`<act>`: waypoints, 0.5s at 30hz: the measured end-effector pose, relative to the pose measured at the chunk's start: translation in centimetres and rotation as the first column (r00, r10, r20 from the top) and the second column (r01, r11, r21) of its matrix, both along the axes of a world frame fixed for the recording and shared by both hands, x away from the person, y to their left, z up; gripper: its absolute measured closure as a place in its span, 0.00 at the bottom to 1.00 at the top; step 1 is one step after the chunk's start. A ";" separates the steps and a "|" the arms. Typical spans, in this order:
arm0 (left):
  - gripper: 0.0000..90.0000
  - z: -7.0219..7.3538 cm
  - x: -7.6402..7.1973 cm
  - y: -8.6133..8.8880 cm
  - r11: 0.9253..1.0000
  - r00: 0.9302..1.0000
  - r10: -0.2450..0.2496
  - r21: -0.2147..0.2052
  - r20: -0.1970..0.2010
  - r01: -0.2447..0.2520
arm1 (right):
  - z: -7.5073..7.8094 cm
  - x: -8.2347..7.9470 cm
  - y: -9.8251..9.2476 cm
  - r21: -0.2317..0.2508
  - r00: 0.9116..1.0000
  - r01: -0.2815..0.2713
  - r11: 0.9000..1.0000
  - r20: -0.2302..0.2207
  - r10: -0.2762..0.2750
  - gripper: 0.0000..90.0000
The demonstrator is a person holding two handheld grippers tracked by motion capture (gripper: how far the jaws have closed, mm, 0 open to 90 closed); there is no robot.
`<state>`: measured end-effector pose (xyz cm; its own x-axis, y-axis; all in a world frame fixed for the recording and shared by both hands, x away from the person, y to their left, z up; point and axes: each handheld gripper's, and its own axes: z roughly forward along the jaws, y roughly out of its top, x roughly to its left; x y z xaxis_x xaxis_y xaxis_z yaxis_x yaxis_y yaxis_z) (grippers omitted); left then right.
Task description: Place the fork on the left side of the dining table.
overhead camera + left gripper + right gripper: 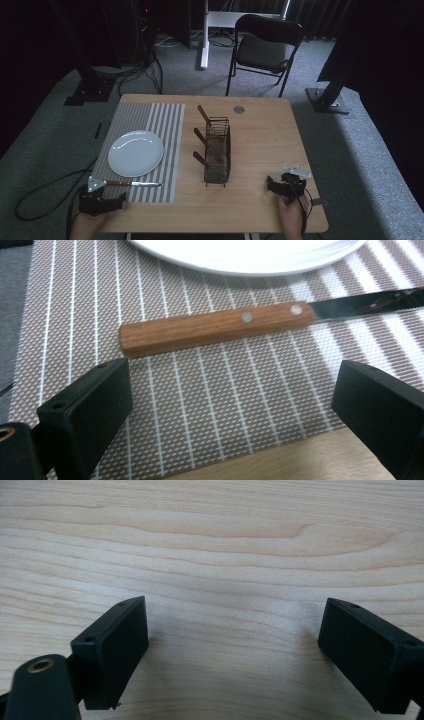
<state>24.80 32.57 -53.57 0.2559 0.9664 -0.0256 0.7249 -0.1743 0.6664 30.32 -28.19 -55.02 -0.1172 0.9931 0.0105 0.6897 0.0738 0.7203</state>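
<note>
Both grippers rest at the desk's [260, 125] near edge with fingers spread and empty, the left gripper [235, 405] just short of the wooden-handled knife [215, 327] lying on the striped placemat [200, 400] below the white plate [250, 255], the right gripper [235, 650] over bare wood

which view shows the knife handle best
The left gripper view: the knife handle lies close ahead of the open jaws, wood grain and two rivets clear. The high view shows it small and dim below the plate. The right gripper view faces bare table.
</note>
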 end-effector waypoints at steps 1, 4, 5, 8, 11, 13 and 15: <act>0.03 0.1 0.0 -0.1 1.000 1.000 -0.012 -0.004 0.003 0.012 | 0.0 0.0 0.0 0.000 1.000 0.000 1.000 0.000 0.000 0.14; 0.03 0.4 0.2 -0.4 0.999 0.999 -0.034 -0.015 0.006 0.034 | 0.0 0.0 0.0 0.000 1.000 0.000 1.000 0.000 0.000 0.14; 0.03 0.6 0.4 -0.7 0.999 0.999 -0.050 -0.016 0.007 0.050 | 0.0 0.0 0.0 0.000 1.000 0.000 1.000 0.000 0.000 0.14; 0.03 0.8 0.7 -0.9 0.998 0.998 -0.059 -0.024 0.007 0.059 | 0.0 0.0 0.0 0.000 1.000 0.000 1.000 0.000 0.000 0.14; 0.03 1.5 1.3 -1.5 0.997 0.997 -0.073 -0.037 0.019 0.074 | 0.0 0.0 0.0 0.000 1.000 0.000 1.000 0.000 0.000 0.14; 0.03 1.9 1.7 -1.9 0.995 0.996 -0.088 -0.043 0.023 0.089 | 0.0 0.0 0.0 0.000 1.000 0.000 1.000 0.000 0.000 0.14; 0.03 2.2 1.9 -2.2 0.995 0.995 -0.093 -0.034 0.026 0.094 | 0.0 0.0 0.0 0.000 1.000 0.000 1.000 0.000 0.000 0.14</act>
<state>26.75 30.41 -51.38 0.3464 0.9366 -0.0522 0.6899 -0.2167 0.6907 30.32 -28.19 -55.02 -0.1171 0.9931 0.0106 0.6897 0.0737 0.7203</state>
